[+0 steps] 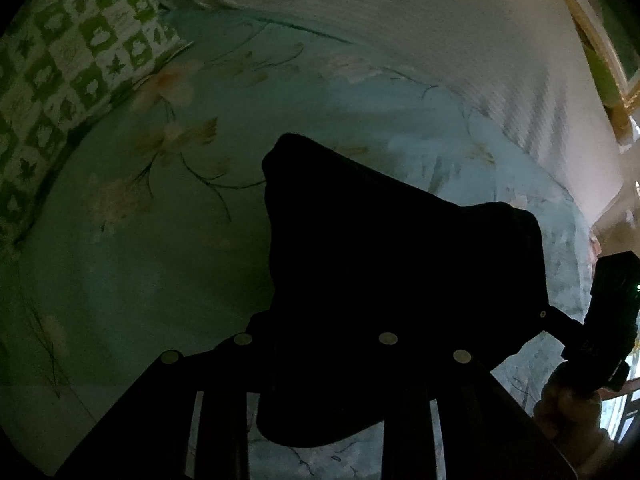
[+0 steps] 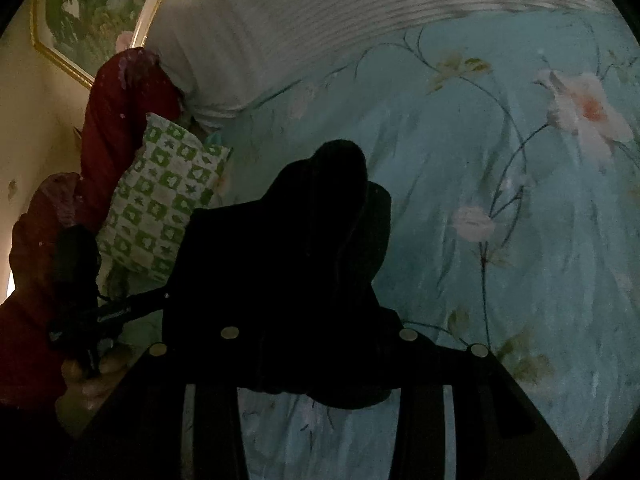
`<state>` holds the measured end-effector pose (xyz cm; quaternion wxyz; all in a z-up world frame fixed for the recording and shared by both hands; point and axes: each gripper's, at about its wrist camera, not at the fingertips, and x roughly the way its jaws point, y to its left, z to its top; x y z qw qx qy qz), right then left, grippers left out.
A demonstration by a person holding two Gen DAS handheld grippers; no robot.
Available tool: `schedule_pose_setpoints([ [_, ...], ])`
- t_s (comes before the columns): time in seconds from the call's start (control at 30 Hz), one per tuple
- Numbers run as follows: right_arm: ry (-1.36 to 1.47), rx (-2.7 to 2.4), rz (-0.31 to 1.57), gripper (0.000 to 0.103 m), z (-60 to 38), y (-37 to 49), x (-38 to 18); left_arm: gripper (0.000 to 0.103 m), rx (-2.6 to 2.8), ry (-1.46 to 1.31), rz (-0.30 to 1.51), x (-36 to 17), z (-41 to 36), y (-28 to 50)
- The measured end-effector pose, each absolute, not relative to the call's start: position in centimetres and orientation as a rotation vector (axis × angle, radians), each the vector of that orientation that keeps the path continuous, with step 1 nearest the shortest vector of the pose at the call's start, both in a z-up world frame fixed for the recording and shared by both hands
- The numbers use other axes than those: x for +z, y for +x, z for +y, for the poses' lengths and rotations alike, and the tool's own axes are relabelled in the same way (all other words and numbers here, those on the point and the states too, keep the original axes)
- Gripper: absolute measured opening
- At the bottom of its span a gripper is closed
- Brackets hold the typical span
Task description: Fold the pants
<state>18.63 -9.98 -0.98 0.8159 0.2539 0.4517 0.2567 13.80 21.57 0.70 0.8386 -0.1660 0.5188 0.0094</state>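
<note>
The black pants (image 1: 380,264) hang as a dark folded mass above a pale blue floral bedsheet (image 1: 160,240). My left gripper (image 1: 316,344) is shut on one end of the pants; the cloth hides its fingertips. My right gripper (image 2: 320,340) is shut on the other end of the pants (image 2: 288,264), which drape over its fingers. In the left wrist view the right gripper (image 1: 600,320) shows at the right edge, touching the pants' corner. In the right wrist view the left gripper (image 2: 104,312) shows at the left.
A green-and-white checked pillow (image 1: 68,64) (image 2: 160,216) lies at the sheet's edge. A white ribbed blanket (image 1: 440,40) (image 2: 320,20) lies along the back. A framed picture (image 2: 88,12) hangs on the wall. The person's red sleeve (image 2: 116,120) is at the left.
</note>
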Motion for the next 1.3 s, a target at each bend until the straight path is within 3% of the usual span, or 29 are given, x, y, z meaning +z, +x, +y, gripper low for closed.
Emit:
schedule_pose_setpoints([
  [0.4,0.546,0.550,1.016,0.040,-10.0,19.6,-2.8,0.026,0.032,-0.343,1.123,-1.0,21.5,14.2],
  [0.63,0.550,0.548,1.046,0.045,-10.3,19.9,-3.9,0.032,0.017,-0.361,1.139,-2.3,21.9,14.3],
  [1.07,0.503,0.493,1.030,0.053,-10.7,18.9,-3.2,0.054,0.041,-0.338,1.132,-2.4,21.9,14.1],
  [1.3,0.503,0.453,0.997,0.067,-11.2,17.9,-2.8,0.069,0.112,-0.302,1.117,-2.2,21.3,13.1],
])
